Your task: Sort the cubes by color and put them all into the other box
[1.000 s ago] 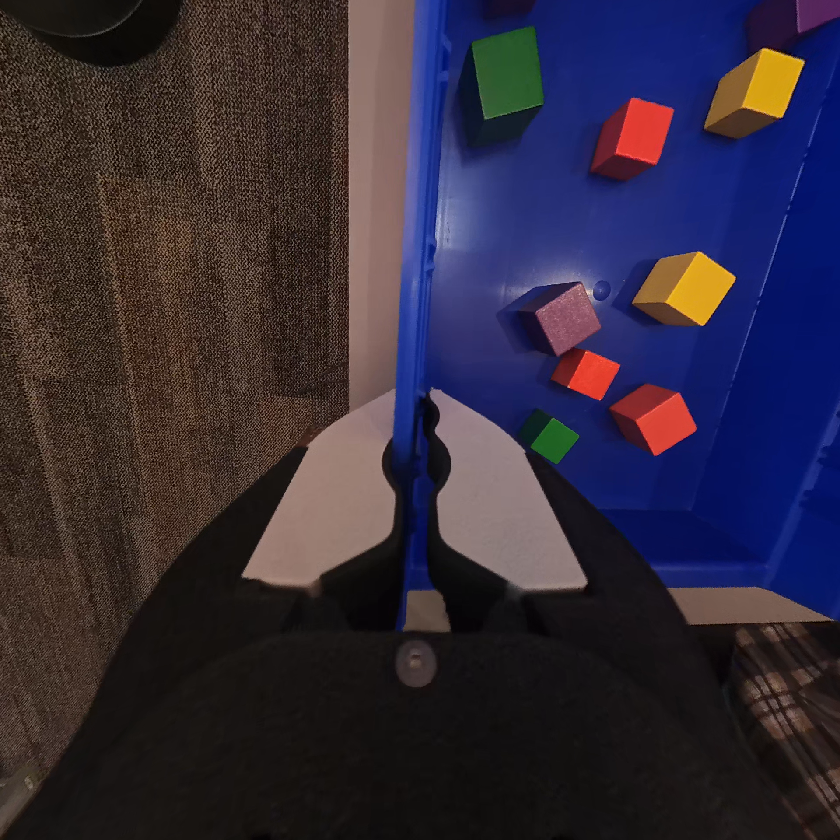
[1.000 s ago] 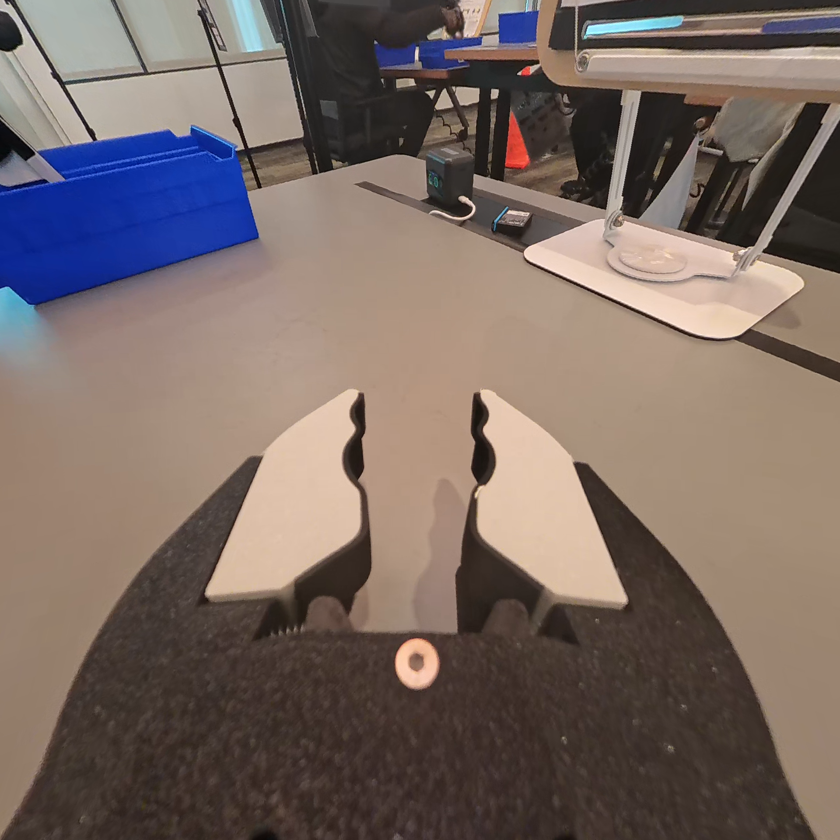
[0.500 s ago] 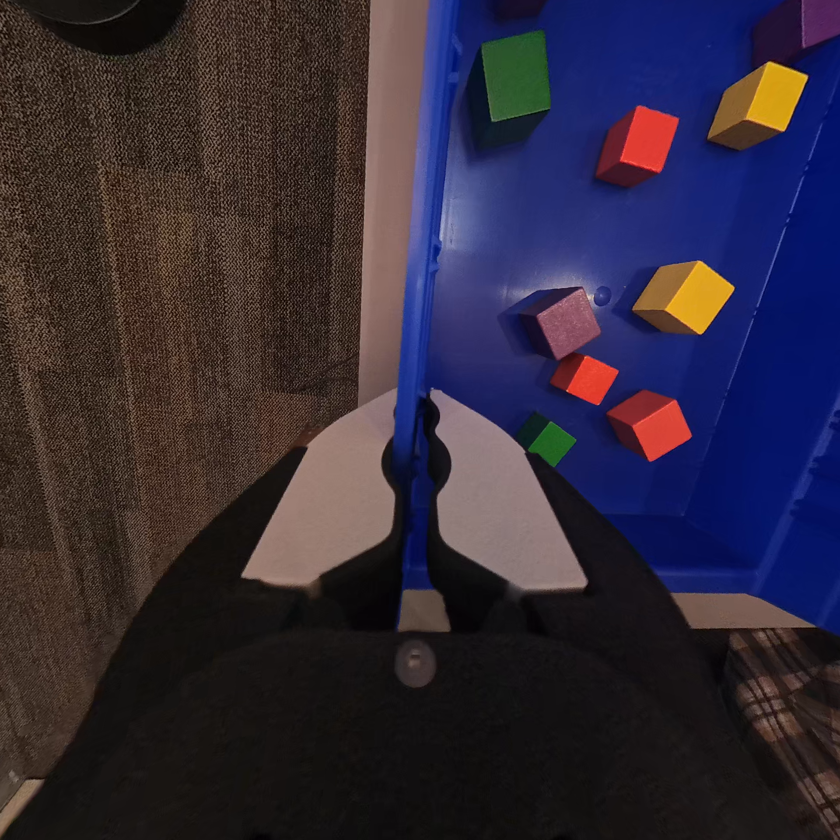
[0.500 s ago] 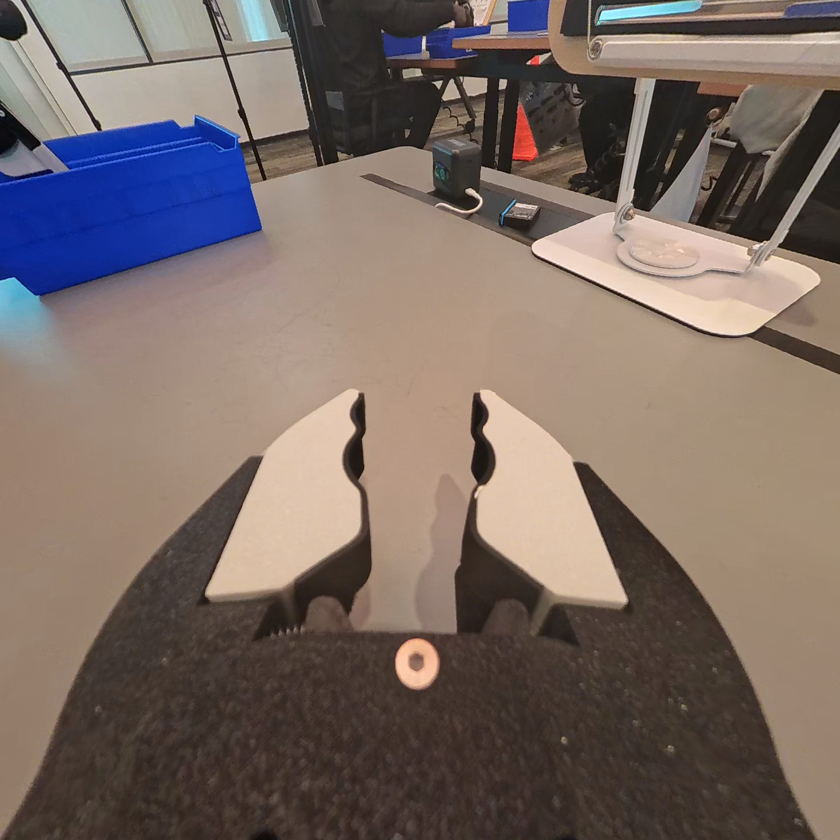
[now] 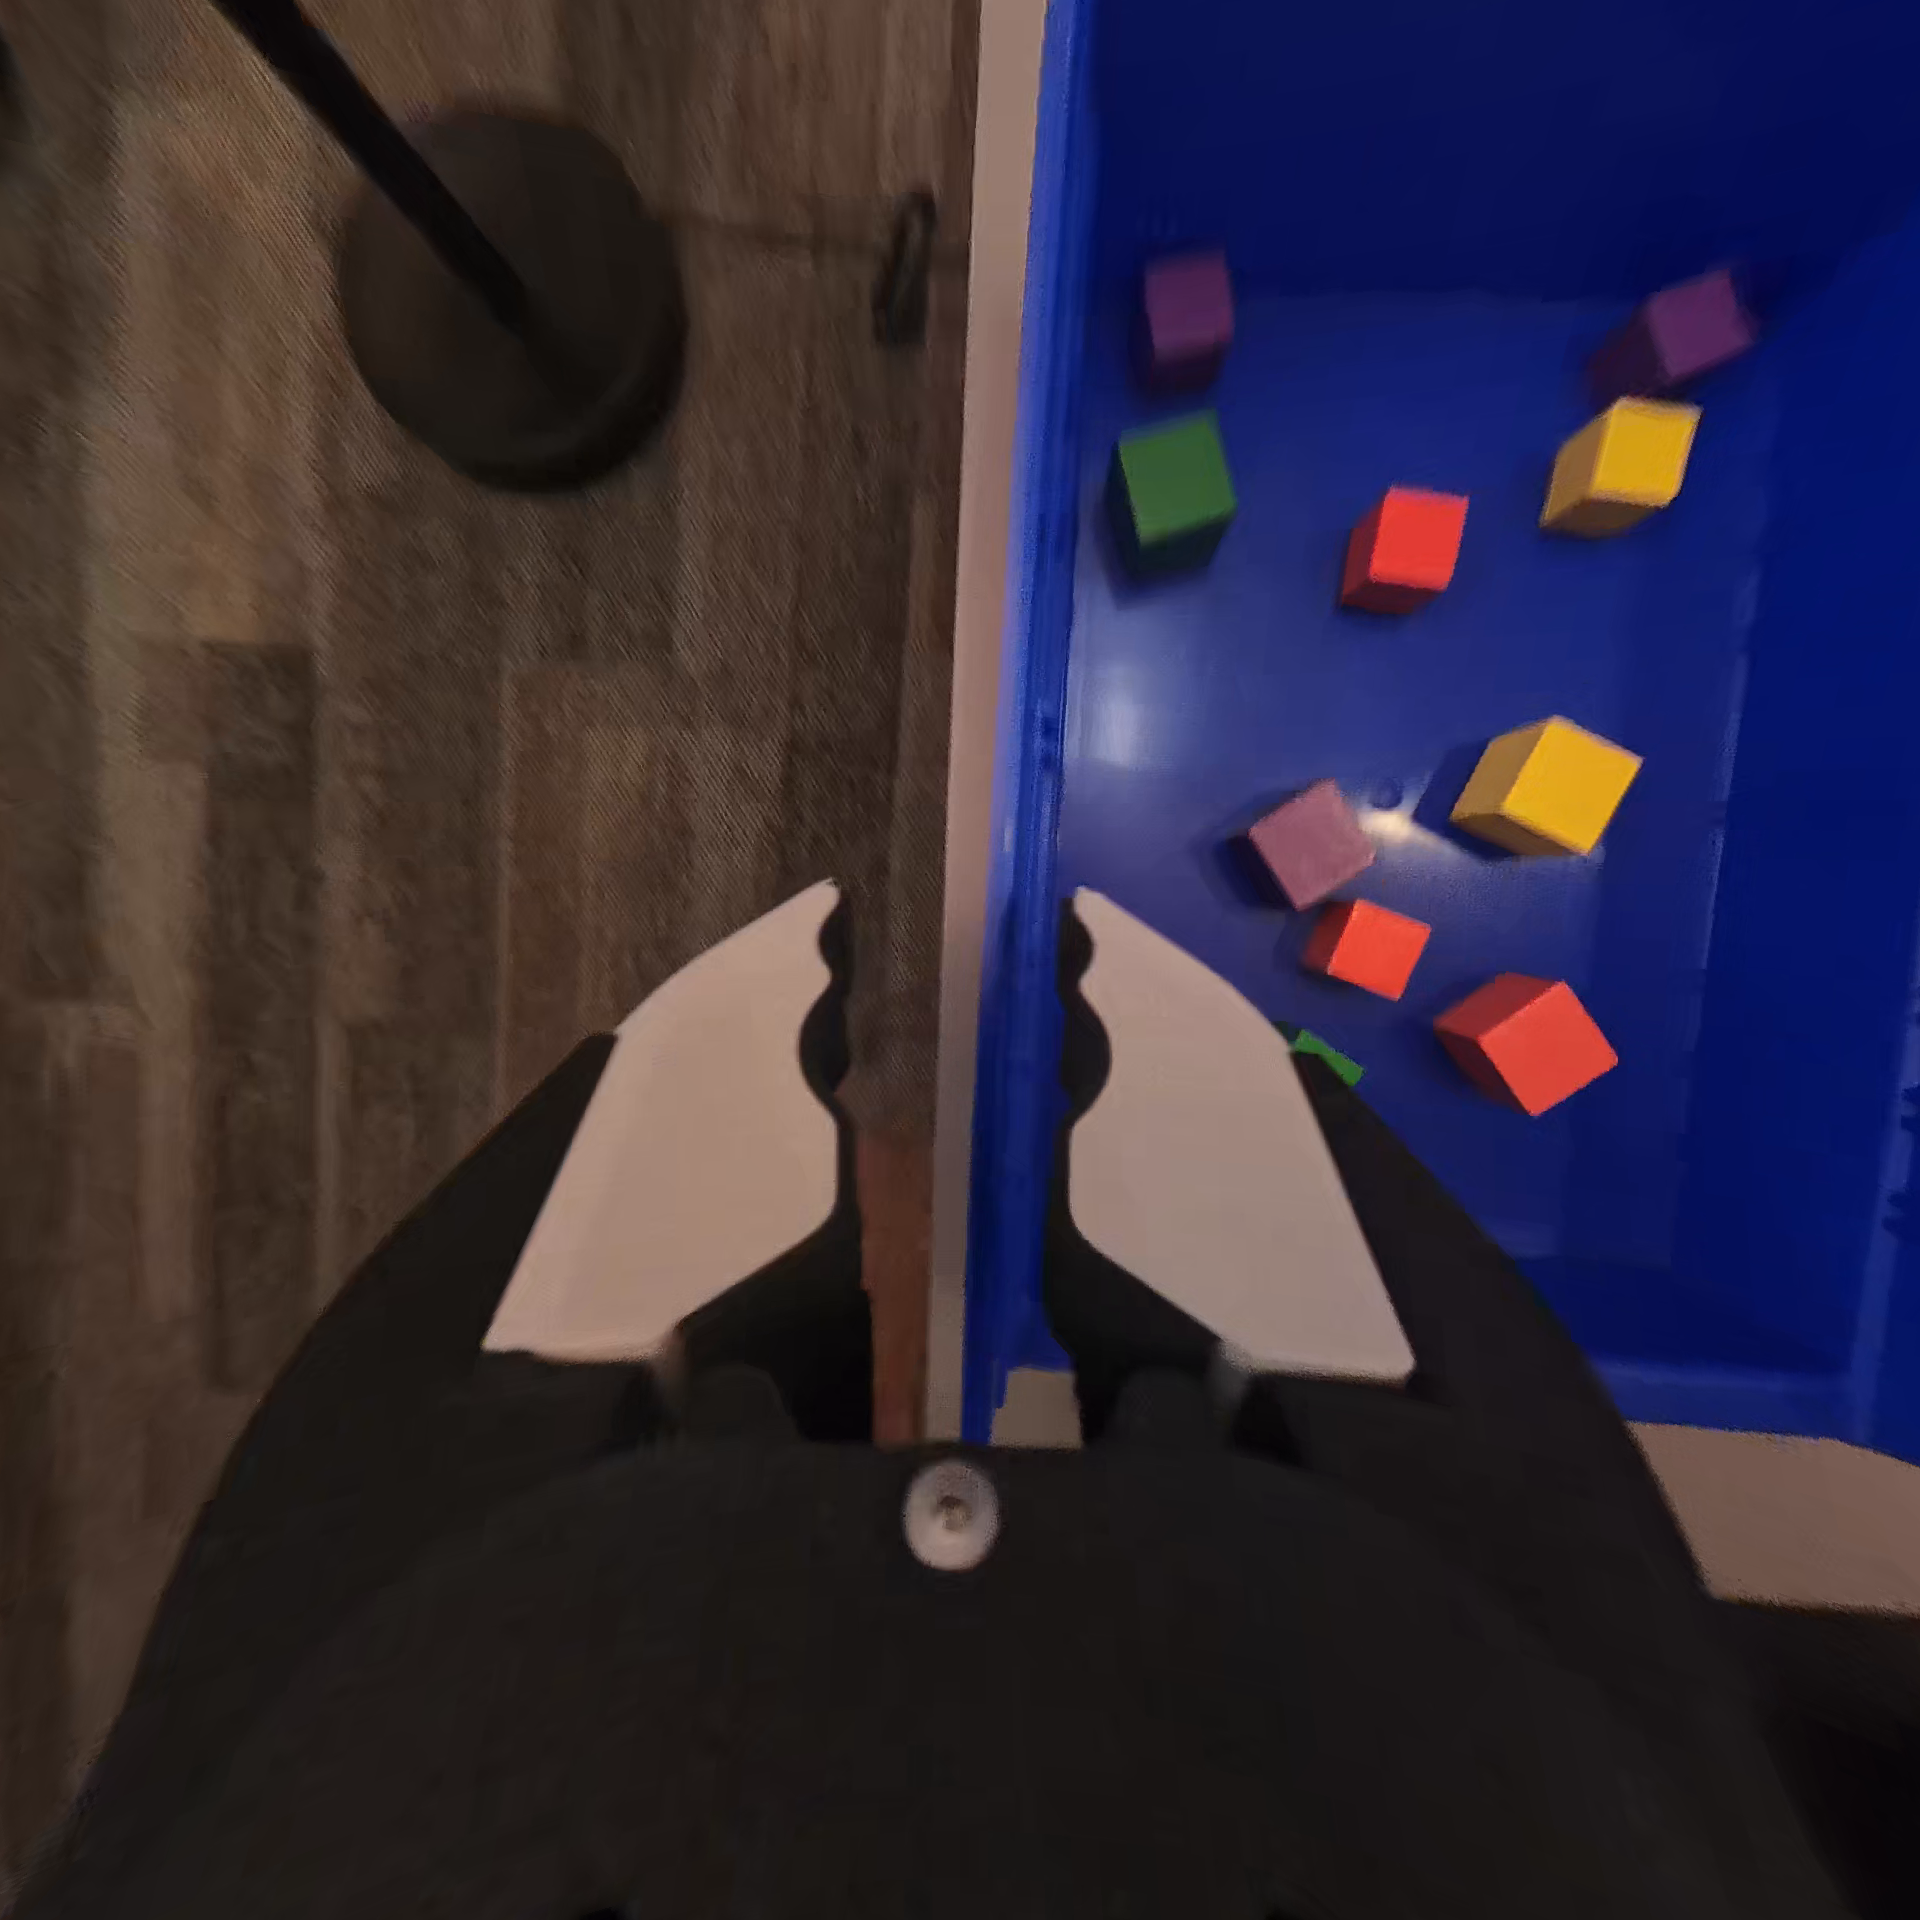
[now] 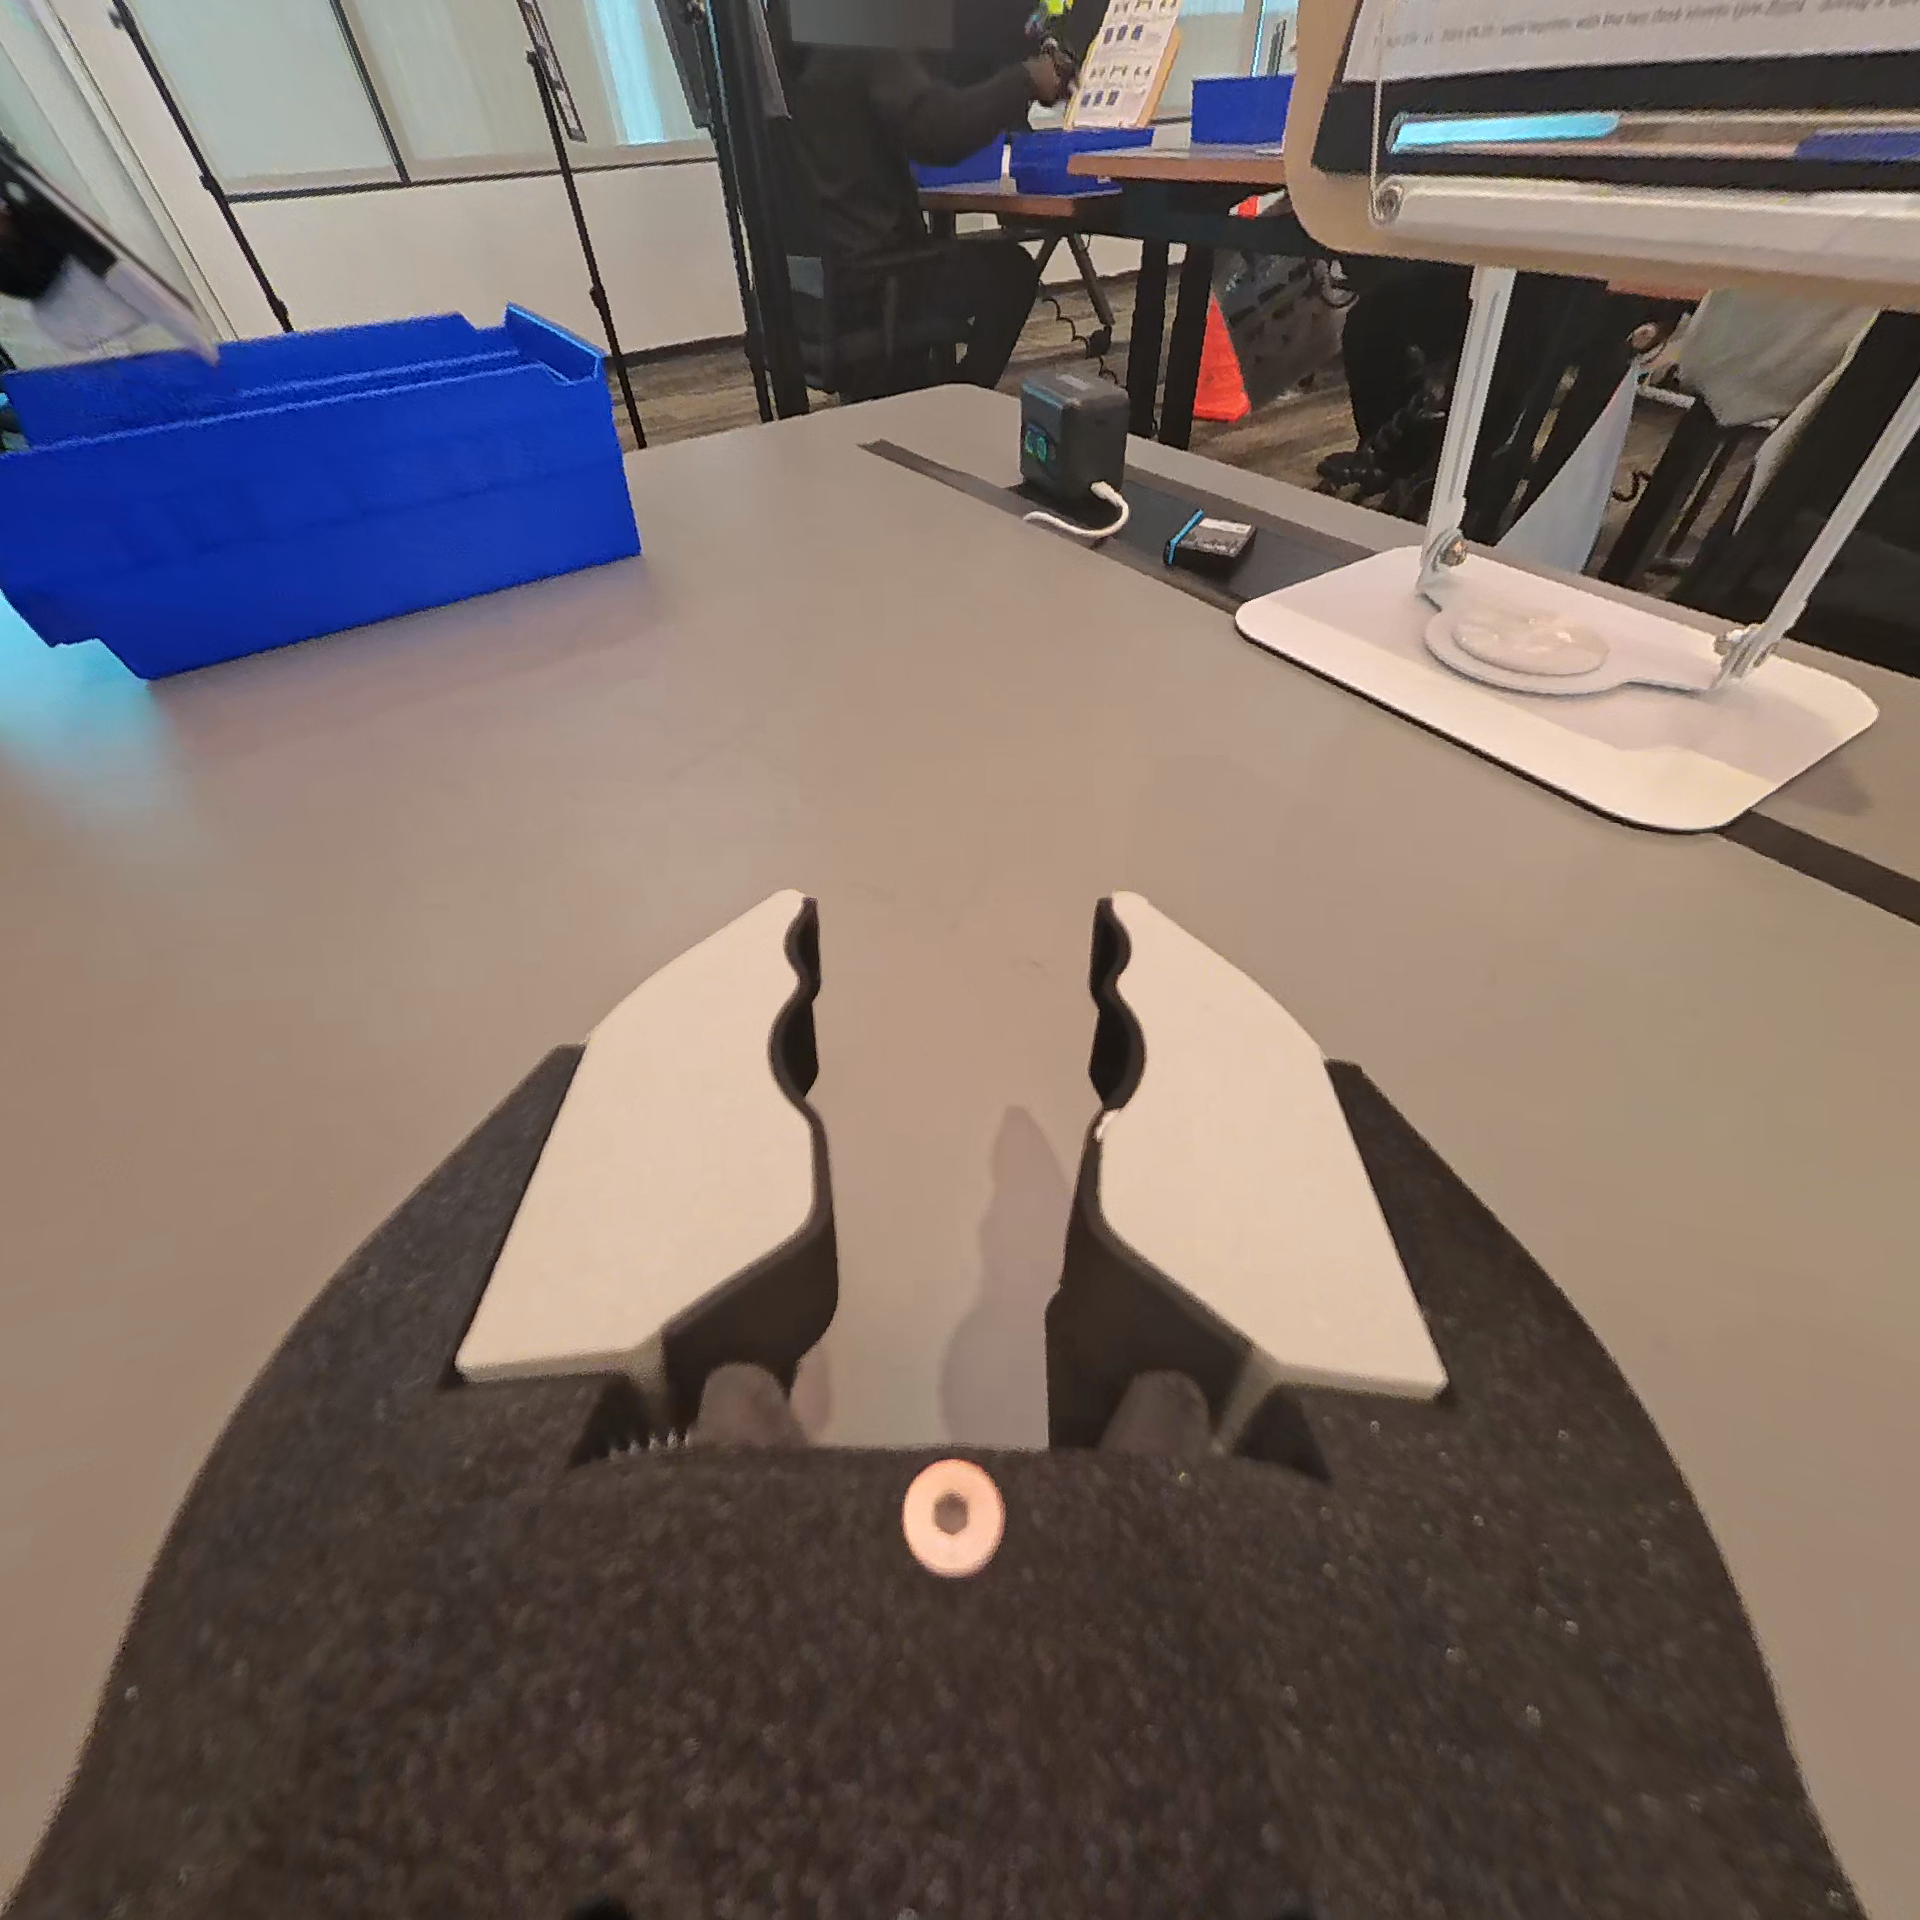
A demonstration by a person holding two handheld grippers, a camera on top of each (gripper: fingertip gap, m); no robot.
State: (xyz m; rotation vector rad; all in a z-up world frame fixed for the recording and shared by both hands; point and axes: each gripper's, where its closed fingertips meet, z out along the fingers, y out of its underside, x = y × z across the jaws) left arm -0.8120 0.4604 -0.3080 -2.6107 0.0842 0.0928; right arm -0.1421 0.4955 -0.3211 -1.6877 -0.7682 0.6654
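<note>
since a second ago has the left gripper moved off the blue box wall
Yes. The left gripper, earlier clamped on the wall of the blue box, now stands open and pulled back; the wall sits loose between its fingers, nearer the right one.

The left gripper (image 5: pixel 954 904) is open and looks straight down, with the left wall of the blue box (image 5: pixel 1039 727) in the gap between its fingers. Inside the box, cubes lie apart from each other. There is bare floor between the far green cube (image 5: pixel 1174 488) and the pale purple cube (image 5: pixel 1311 844), and more at the near end. A red cube (image 5: pixel 1366 948) sits just beside the purple one, so that spot is tight.

The right gripper (image 6: pixel 954 909) is open over the grey table (image 6: pixel 935 727). The table ahead of it is bare. A blue bin (image 6: pixel 312 488) blocks the far left. A white stand base (image 6: pixel 1558 686) blocks the far right.
</note>
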